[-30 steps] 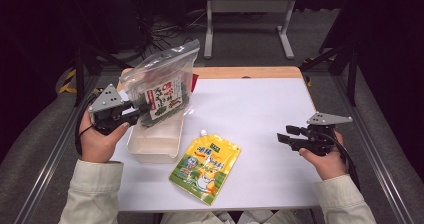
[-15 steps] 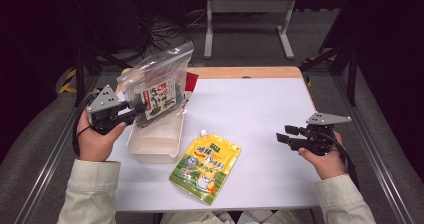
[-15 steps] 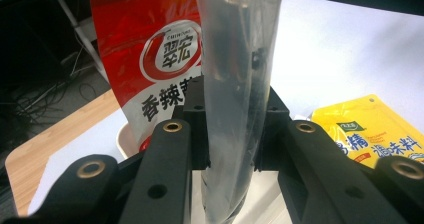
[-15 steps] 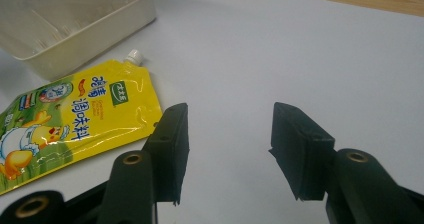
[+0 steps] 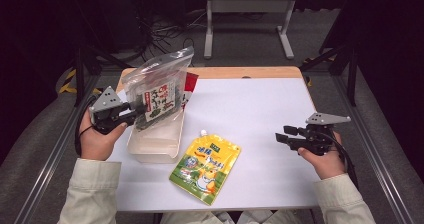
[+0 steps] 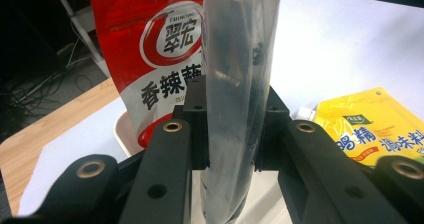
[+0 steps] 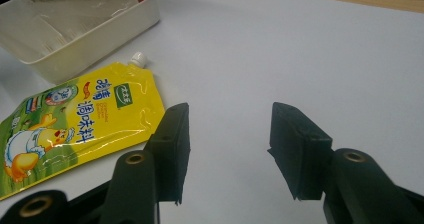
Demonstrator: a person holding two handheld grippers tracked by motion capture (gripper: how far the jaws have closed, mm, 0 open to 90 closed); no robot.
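Note:
My left gripper (image 5: 131,115) (image 6: 231,129) is shut on a clear plastic bag of dark snacks (image 5: 159,91) (image 6: 239,74), held upright over a cream tray (image 5: 155,143). A red snack packet (image 6: 150,49) (image 5: 190,82) stands in the tray behind the bag. A yellow spouted pouch (image 5: 206,166) (image 7: 65,129) lies flat on the white table in front of the tray. My right gripper (image 5: 281,136) (image 7: 227,149) hovers open at the table's right side, nothing between its jaws.
The white tabletop (image 5: 255,109) has a wooden strip (image 5: 245,72) along its far edge. Metal rails run along both sides, and a grey stand (image 5: 247,6) sits on the floor beyond the table.
The left gripper has drawn the clear bag slightly left and toward the person, over the tray. The right gripper has barely moved.

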